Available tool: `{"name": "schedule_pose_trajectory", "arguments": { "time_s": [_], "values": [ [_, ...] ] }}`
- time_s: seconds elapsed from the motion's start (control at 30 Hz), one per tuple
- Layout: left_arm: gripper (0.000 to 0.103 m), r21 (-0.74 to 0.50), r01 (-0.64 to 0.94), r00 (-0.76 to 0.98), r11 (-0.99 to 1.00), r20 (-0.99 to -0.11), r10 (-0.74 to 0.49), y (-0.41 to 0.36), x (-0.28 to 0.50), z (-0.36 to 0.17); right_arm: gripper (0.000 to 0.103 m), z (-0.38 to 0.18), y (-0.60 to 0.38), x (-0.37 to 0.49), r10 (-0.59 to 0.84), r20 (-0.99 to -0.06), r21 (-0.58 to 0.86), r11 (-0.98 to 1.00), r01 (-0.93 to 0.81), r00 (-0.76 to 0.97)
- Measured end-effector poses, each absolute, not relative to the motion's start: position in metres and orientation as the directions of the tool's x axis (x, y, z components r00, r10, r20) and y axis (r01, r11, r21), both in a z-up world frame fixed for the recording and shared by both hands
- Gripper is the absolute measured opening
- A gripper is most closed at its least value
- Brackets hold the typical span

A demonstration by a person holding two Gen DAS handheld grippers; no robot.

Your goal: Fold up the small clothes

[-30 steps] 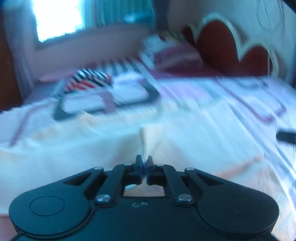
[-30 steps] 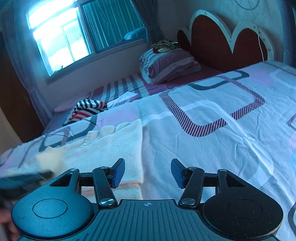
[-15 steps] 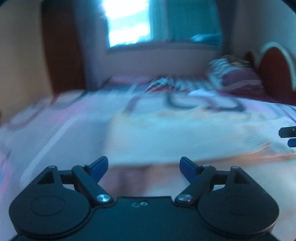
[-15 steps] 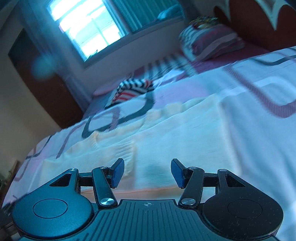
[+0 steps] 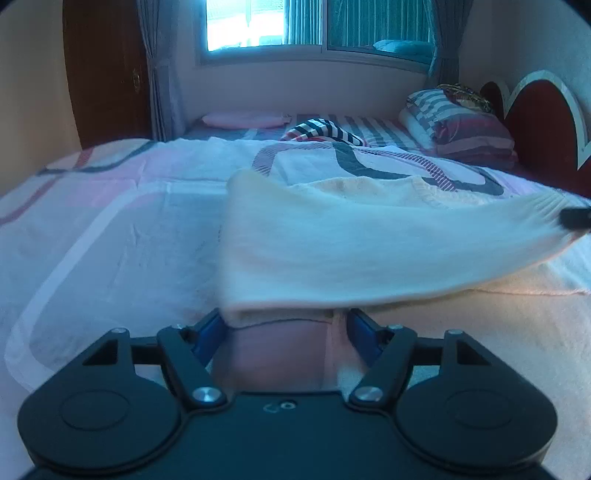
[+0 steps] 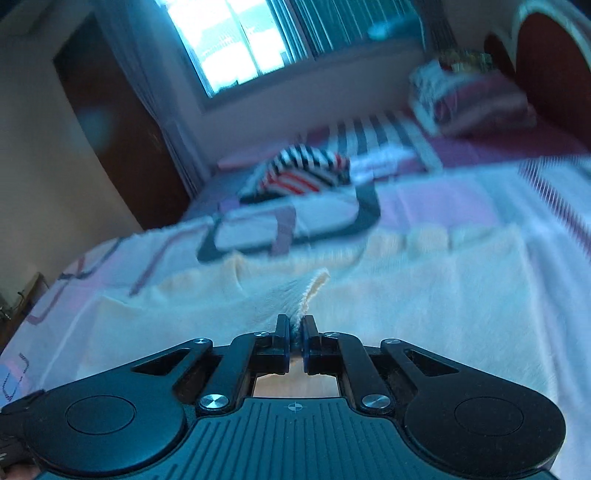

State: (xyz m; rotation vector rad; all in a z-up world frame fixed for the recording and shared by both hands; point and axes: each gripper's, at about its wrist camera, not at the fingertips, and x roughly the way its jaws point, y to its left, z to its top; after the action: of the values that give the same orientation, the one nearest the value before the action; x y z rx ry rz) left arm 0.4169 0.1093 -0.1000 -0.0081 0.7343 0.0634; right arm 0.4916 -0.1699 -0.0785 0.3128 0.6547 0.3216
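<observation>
We hold a gripper in each hand over a bed [image 5: 110, 229] covered with a patterned sheet, and the cream knitted garment [image 5: 369, 251] lies spread across it. Our right gripper [image 6: 294, 334] has just been closing, and its pads are now pinched tight on a ribbed edge of the garment, which stands up in a small peak just past the fingertips. In the left wrist view that same gripper shows as a dark tip at the far right, pulling a band of the knit taut and lifted off the layer beneath. Our left gripper [image 5: 286, 328] has its jaws standing wide, having just narrowed a little; the lower hem of the lifted band hangs between its blue pads [image 5: 207, 332], yet we cannot see them pressing on it. Farther up the bed, well apart from the cream garment, a striped piece of clothing [image 6: 299, 173] lies bunched, and pillows [image 5: 458, 125] are stacked beside the red headboard [image 5: 543, 122]. A window [image 5: 258, 22] glows behind.
</observation>
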Motion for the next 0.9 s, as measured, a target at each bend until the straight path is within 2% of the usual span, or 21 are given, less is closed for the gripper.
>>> {"name": "schedule_pose_trajectory", "arguments": {
  "time_s": [0.13,0.37,0.53,0.63,0.9],
  "values": [
    [0.063,0.004,-0.025,0.735,1.000,-0.678,0.021,0.113,0.421,-0.100,0.006,-0.061,-0.187,0.476,0.335,-0.504,0.337,0.925,-0.175,0.796],
    [0.055,0.007,-0.002,0.734,1.000,-0.679,0.007,0.110,0.421,-0.099,0.006,-0.056,-0.221,0.464,0.257,-0.508,0.312,0.944,-0.102,0.822],
    [0.035,0.004,0.030,0.726,1.000,-0.687,-0.019,0.104,0.422,-0.094,0.006,-0.055,-0.237,0.461,0.231,-0.512,0.310,0.948,-0.073,0.828],
    [0.029,0.005,0.040,0.724,0.999,-0.689,-0.025,0.102,0.422,-0.094,0.006,-0.055,-0.246,0.459,0.215,-0.510,0.311,0.949,-0.054,0.833],
    [0.024,0.000,0.050,0.718,0.999,-0.696,-0.036,0.101,0.425,-0.094,0.006,-0.062,-0.261,0.456,0.193,-0.534,0.304,0.952,-0.026,0.823]
  ]
}}
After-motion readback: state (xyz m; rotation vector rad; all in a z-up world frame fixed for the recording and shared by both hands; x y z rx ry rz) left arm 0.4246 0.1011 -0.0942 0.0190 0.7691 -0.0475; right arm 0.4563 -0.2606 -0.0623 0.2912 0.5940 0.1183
